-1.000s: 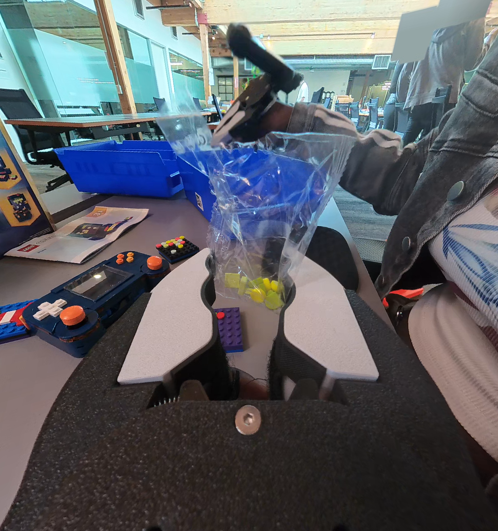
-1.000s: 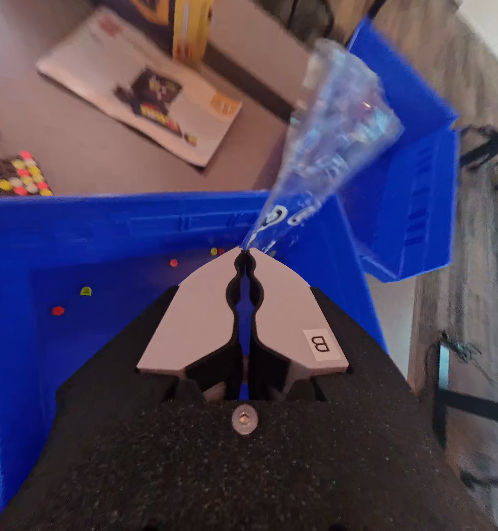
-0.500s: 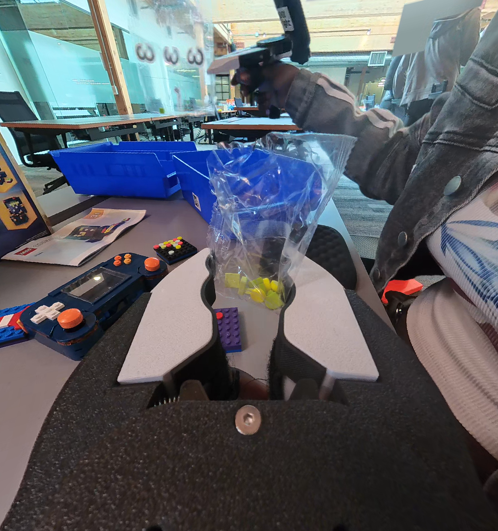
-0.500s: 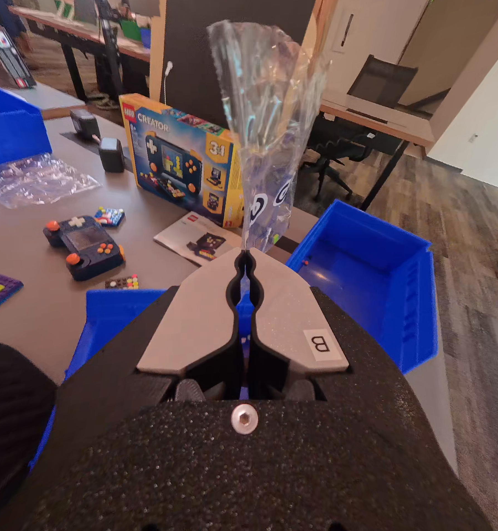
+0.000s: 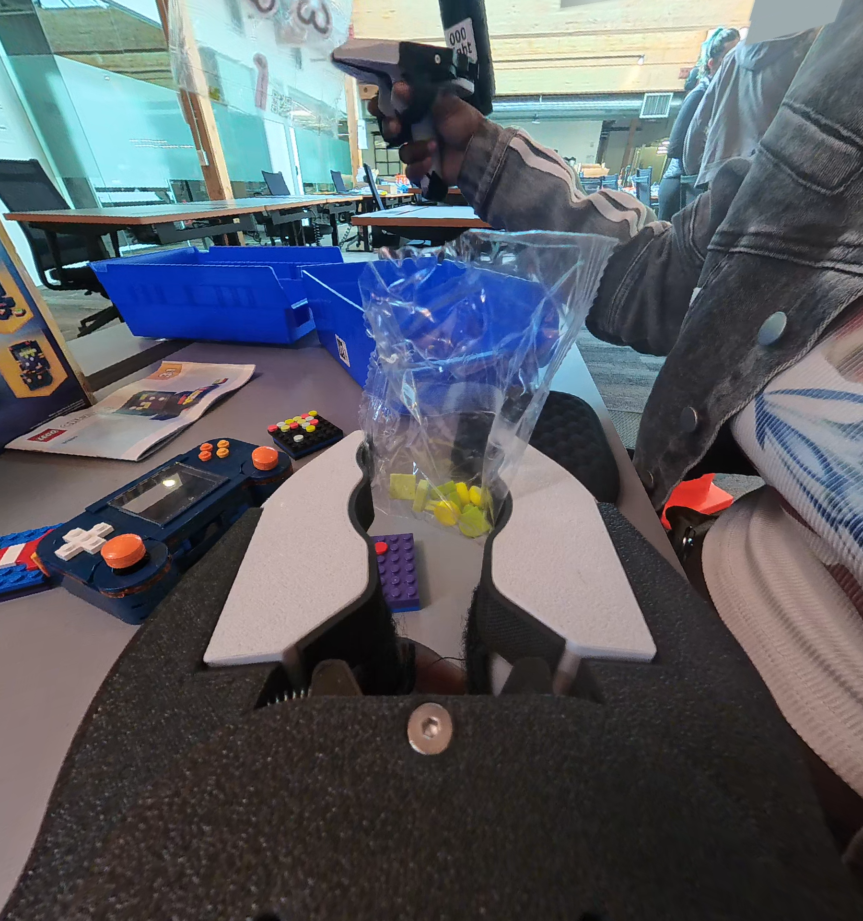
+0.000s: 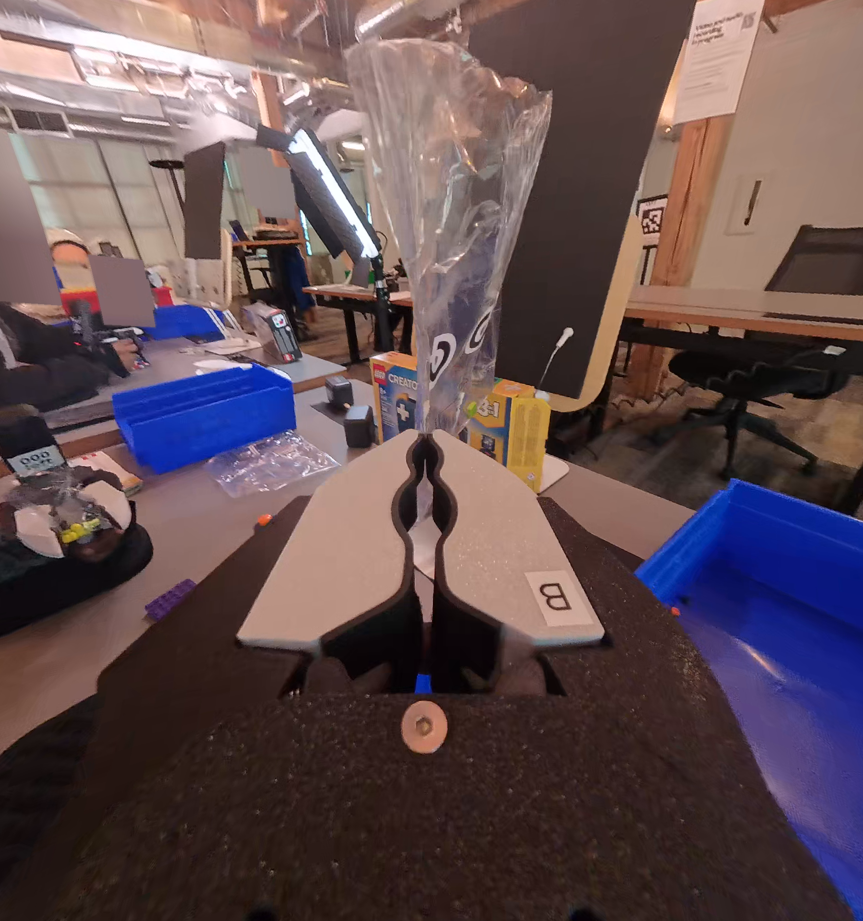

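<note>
Clear glossy crinkled plastic bag (image 5: pixel 469 359); shiny blue plastic bin (image 6: pixel 788 588); matt table (image 5: pixel 31 663).

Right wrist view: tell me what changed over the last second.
The right gripper swung up from pointing down into the blue bin to facing level across the room, lifting its empty clear bag high. Its jaws stayed shut on that bag. The left gripper kept the bag of yellow pieces in place.

We see the right gripper (image 6: pixel 425 436) pinching an empty clear plastic bag (image 6: pixel 449 224) upright above the counter (image 6: pixel 210 538), beside a blue bin (image 6: pixel 788 588).
</note>
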A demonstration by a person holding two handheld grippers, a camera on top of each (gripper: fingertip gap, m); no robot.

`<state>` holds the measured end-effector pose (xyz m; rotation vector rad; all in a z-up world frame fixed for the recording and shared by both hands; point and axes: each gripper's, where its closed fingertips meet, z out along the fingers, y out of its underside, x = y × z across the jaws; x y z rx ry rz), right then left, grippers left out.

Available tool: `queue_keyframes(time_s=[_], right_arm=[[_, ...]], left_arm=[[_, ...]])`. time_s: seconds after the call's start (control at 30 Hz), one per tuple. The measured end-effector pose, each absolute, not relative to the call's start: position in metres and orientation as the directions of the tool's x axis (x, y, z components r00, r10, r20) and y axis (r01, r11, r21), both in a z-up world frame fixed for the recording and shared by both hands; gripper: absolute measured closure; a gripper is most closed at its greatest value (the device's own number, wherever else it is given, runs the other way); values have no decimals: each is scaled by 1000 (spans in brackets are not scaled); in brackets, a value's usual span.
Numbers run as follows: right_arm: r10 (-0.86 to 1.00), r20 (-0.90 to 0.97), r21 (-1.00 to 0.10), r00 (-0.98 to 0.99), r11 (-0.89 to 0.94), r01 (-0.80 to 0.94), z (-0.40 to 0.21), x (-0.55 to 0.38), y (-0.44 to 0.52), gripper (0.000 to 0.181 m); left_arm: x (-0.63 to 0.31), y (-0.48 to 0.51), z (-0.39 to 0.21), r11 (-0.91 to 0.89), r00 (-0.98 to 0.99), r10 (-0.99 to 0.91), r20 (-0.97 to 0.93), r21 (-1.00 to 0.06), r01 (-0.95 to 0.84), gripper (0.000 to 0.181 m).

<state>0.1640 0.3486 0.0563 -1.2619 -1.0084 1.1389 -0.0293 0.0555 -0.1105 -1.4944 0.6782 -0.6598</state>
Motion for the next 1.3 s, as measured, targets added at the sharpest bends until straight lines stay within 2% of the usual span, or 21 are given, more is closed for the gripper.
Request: queue_keyframes(time_s=[0.3,0.87,1.1,1.2,1.3], right_arm=[[993,-95,-981,64,-82,-176,65,169,328,181],[994,-98,-981,36,-91,-174,63,165,319,181],[967,-80,-996,242,-68,-57,41,166,360,181],[883,135,-987,450,79,141,22,169,397,181],[733,423,-886,532,211,414,4,168,431,181]], left_arm=[[-28,55,-111,-20,655,-756,-5,-999,-30,139],[-28,55,-111,-19,654,-757,-8,-999,-34,139],[-27,55,-112,-18,653,-757,-12,-999,-40,139],[-27,55,-112,-19,652,-758,-11,-999,-40,139],[-27,54,-112,-19,652,-758,-15,-999,-44,139]])
